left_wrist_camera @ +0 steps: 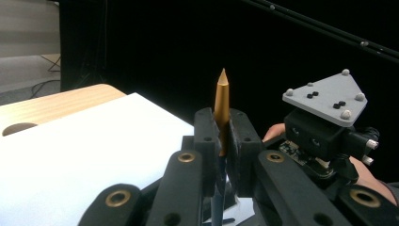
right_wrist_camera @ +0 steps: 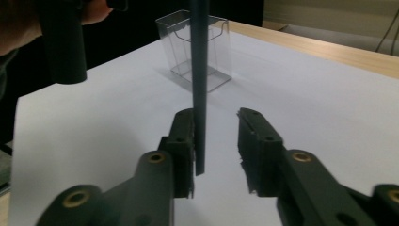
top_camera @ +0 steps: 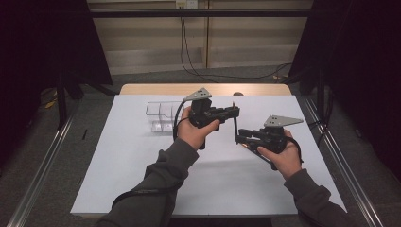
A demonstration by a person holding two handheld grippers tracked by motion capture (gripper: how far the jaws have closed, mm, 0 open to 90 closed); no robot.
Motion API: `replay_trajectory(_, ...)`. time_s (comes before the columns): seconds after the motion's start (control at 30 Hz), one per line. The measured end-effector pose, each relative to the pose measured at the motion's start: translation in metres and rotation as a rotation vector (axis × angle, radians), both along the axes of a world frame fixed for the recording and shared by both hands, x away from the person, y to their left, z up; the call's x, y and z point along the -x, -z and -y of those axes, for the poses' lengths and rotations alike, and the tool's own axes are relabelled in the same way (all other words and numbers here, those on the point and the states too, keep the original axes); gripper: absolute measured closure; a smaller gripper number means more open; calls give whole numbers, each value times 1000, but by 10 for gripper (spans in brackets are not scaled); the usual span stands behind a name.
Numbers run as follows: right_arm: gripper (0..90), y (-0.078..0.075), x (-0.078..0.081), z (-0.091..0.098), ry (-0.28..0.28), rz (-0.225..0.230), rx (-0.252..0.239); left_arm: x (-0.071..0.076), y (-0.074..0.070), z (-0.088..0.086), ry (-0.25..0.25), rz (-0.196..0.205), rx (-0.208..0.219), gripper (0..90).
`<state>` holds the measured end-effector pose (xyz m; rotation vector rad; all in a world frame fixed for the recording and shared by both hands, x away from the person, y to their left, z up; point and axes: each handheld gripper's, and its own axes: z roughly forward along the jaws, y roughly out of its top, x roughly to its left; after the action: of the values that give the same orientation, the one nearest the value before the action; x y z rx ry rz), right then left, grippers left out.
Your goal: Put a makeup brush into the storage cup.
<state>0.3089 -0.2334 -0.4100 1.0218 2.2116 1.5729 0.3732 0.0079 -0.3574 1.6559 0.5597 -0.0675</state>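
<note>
A wooden table [top_camera: 142,89] carries a white sheet [top_camera: 142,165] and a clear box [top_camera: 161,116].

- Both forearms wear dark olive-grey long sleeves [top_camera: 165,175], loose and creased toward the cuffs.
- The left gripper [top_camera: 235,111] and right gripper [top_camera: 238,137] are matt black, each topped by a grey three-cornered plate [left_wrist_camera: 325,98] with small rounded studs at its corners.
- Black jaw links carry brass-coloured pivot rings [right_wrist_camera: 155,157] and small dark screw holes.
- A black cable [top_camera: 177,118] loops from the left gripper's body.
</note>
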Motion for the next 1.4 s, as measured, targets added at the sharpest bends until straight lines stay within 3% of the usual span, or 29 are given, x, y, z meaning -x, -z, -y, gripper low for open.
replay_trajectory(0.2, 494, -1, 1, 4, -3, 35, -13, -1, -1, -6, -12, 12, -8, 840)
replay_trajectory(0.37, 382, -2, 3, 5, 18, 59, 14, -2, -1, -11, -13, 16, -14, 840)
replay_trajectory(0.47, 311, -2, 3, 6, 31, 60, -1, -3, -1, -14, -21, 23, -31, 840)
replay_trajectory(0.6, 288, -2, 4, 9, 40, 79, -3, -3, 0, -18, -32, 29, -33, 840)
replay_trajectory(0.97, 189, 1, 6, 15, 69, 76, -7, -5, -5, -32, -58, 54, -34, 839)
replay_trajectory(1.4, 161, 7, 11, 24, 96, 97, 6, -7, -9, -46, -93, 73, -42, 840)
